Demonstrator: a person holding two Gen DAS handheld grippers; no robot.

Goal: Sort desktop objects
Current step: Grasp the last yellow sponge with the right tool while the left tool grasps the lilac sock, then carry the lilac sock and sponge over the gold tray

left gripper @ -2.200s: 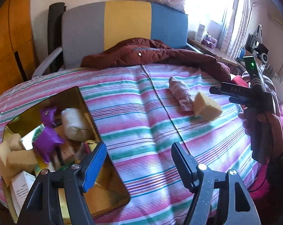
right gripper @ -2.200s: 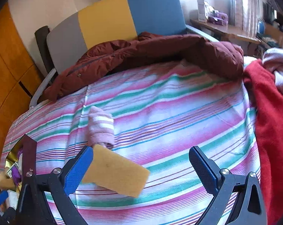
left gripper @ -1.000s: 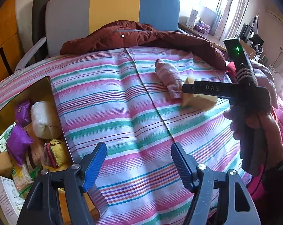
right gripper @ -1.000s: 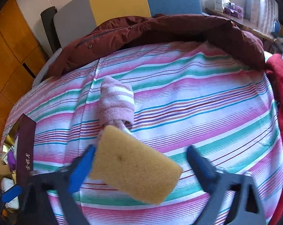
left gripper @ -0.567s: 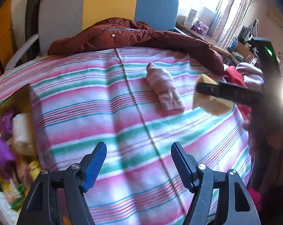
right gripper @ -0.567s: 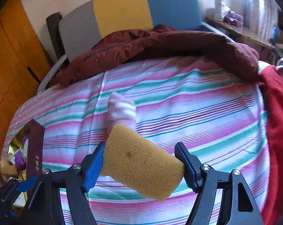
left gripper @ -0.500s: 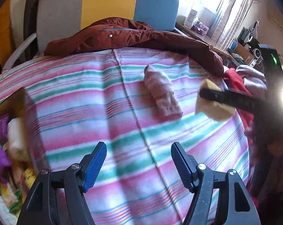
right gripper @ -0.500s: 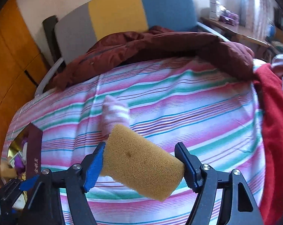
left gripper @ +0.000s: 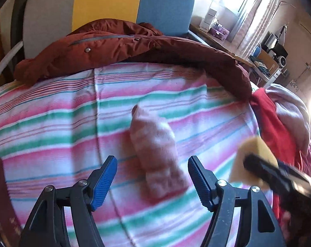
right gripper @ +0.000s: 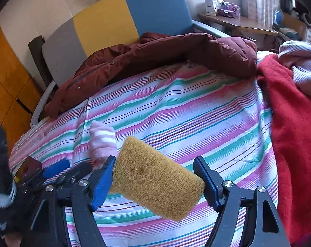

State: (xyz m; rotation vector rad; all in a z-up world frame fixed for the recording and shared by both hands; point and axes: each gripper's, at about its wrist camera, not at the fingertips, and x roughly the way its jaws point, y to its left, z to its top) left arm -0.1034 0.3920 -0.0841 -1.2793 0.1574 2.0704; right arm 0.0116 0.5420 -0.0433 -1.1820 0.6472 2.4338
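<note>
Shown lifted above the striped bedsheet (right gripper: 196, 107), a soft, light yellow rectangular sponge (right gripper: 155, 181) is pinched across its ends by the right gripper (right gripper: 155, 182), while the left gripper (left gripper: 151, 183), spread empty, is aimed at the limp pink-striped sock (left gripper: 155, 154) near centre.

Bright daylight pours in from a curtained window (left gripper: 244, 6) at the upper right, blown out to white, with a flare at the left wrist view's right edge. That view is smeared by motion blur, worst on the pink sock (left gripper: 155, 154) and striped bedcover (left gripper: 52, 123). The right wrist view is sharper. Both bend strongly, with dark vignetted corners
</note>
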